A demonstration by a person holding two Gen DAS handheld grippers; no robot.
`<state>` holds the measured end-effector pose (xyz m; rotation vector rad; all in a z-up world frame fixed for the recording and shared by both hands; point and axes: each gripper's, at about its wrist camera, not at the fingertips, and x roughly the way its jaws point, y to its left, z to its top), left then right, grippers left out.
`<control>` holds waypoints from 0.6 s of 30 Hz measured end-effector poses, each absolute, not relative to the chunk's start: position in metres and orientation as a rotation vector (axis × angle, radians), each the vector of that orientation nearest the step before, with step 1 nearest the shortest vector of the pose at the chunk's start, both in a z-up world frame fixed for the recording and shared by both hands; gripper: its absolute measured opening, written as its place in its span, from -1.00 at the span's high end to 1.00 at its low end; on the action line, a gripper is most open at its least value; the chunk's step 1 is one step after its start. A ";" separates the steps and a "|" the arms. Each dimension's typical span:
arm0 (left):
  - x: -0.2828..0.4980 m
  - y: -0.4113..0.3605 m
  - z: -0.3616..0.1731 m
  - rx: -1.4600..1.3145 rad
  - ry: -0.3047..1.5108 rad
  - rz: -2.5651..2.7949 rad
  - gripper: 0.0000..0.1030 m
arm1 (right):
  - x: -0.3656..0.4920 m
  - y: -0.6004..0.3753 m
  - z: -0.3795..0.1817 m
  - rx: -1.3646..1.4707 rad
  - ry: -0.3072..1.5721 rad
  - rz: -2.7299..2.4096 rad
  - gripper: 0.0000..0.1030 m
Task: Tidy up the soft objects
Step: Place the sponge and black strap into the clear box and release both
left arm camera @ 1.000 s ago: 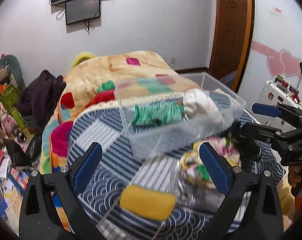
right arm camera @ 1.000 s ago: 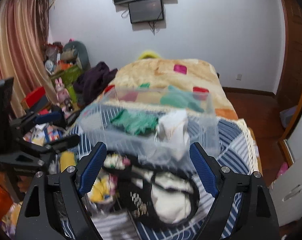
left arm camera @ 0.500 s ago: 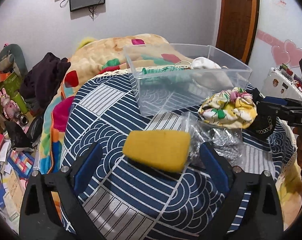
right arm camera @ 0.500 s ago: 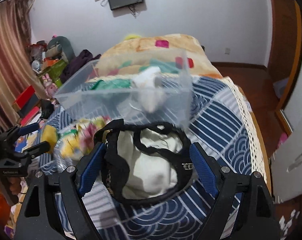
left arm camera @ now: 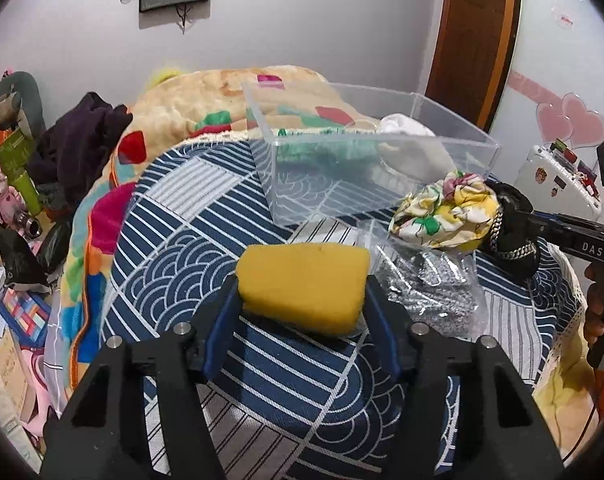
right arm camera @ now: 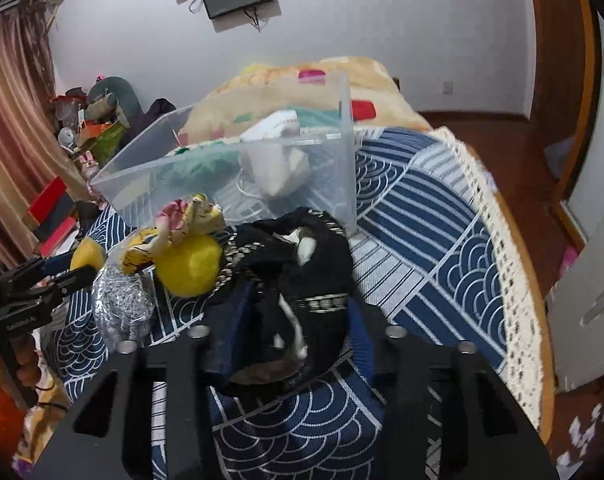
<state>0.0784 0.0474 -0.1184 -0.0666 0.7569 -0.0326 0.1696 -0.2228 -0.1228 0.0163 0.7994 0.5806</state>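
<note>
A clear plastic bin stands on the blue patterned bedspread and holds a green cloth and a white cloth. My left gripper is shut on a yellow sponge in front of the bin. My right gripper is shut on a black studded garment, right of a yellow floral cloth bundle. The right gripper also shows at the right edge of the left wrist view.
A clear bag of silvery material lies between sponge and floral bundle. A colourful quilt lies behind the bin. Clutter fills the floor at left. The bed's lace edge runs down the right.
Both grippers lowered toward the bed and closed: the left onto the yellow sponge, the right onto the black garment. The bin now sits farther back in both views.
</note>
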 end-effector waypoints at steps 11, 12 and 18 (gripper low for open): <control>0.071 0.044 -0.081 -0.054 0.655 -0.037 -0.14 | 0.160 -0.227 -0.097 0.050 0.708 0.618 0.76; 0.072 0.044 -0.078 -0.053 0.647 -0.037 -0.14 | 0.160 -0.228 -0.093 0.055 0.699 0.622 0.76; 0.078 0.045 -0.058 -0.050 0.591 -0.029 -0.14 | 0.157 -0.228 -0.064 0.066 0.615 0.639 0.76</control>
